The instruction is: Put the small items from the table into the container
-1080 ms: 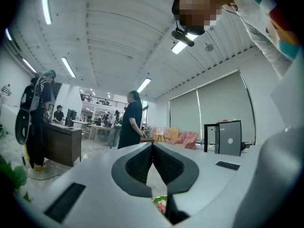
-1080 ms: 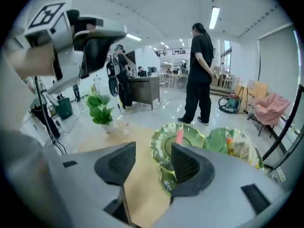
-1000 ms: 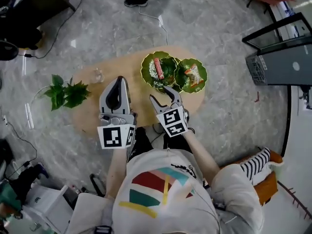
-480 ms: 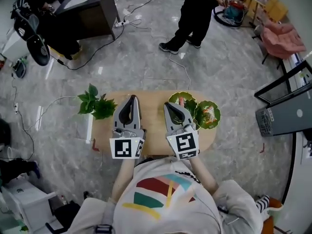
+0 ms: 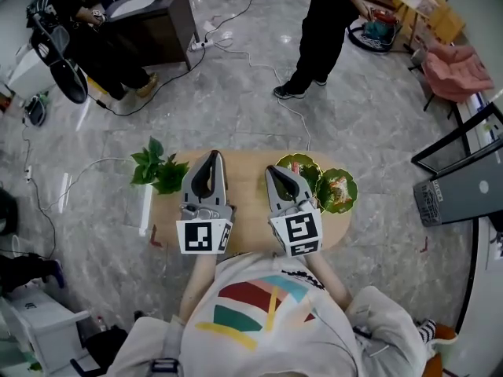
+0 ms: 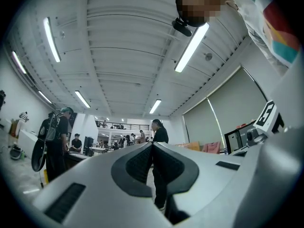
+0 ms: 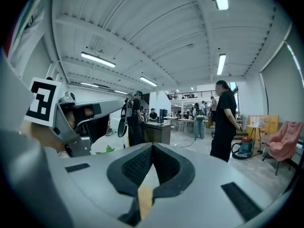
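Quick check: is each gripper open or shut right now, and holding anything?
Left gripper: shut, nothing between the jaws.
Right gripper: shut, nothing between the jaws.

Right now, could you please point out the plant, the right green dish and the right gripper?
plant (image 5: 159,171), head view, its leaves
right green dish (image 5: 351,198), head view, its rim
right gripper (image 5: 274,170), head view, tips of its jaws

Worktop (image 5: 247,214), centre of frame: light tan wood. Left gripper (image 5: 211,155) and right gripper (image 5: 272,169): grey bodies, black jaw pads, black-and-white square markers. Two scalloped dishes, right of centre: near dish (image 5: 284,161) and far dish (image 5: 351,188), both green. Plant (image 5: 157,171), left of the worktop: green leaves. Floor (image 5: 236,93): grey marbled. Shirt (image 5: 259,320), bottom of frame: white with red, teal and yellow bands.
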{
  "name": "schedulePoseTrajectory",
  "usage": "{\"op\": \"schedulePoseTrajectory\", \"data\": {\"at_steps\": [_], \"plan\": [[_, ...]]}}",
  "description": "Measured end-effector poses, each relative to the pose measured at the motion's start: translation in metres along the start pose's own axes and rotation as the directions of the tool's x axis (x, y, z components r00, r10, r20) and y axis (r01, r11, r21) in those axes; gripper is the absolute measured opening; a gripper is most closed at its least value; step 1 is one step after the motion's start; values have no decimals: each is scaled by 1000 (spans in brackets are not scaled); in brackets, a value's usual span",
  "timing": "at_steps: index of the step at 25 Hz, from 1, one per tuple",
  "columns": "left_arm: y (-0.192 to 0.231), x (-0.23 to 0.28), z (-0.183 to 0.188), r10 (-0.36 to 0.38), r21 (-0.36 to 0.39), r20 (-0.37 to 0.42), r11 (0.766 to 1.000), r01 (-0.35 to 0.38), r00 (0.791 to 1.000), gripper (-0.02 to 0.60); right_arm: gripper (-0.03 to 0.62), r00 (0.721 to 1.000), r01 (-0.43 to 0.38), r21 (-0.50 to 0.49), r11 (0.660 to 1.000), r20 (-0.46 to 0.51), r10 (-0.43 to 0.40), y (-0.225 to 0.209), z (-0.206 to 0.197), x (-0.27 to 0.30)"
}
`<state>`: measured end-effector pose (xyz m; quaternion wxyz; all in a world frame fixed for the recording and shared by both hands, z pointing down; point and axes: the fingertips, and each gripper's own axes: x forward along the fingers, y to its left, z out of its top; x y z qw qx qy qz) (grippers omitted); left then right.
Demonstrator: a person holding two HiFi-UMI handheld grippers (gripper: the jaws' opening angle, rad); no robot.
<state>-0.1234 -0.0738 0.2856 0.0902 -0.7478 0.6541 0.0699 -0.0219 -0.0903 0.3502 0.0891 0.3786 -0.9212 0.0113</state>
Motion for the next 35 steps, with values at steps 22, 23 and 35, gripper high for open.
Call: {"op": "schedulePoseTrajectory", "data": {"at_steps": [22, 23, 35], "plan": [[-7, -8, 0, 15, 9, -10, 1000, -15, 1000, 8, 12, 1000, 17, -22, 1000, 0, -17, -3, -5, -11], [-9, -8, 0, 14, 10, -11, 1000, -14, 1000, 9, 12, 1000, 16, -22, 1000, 2, -16, -4, -4, -12], [-9, -8, 4, 31, 15, 3, 999, -31, 1000, 8, 12, 1000, -19, -33, 999, 22, 20, 1, 3, -12]]}}
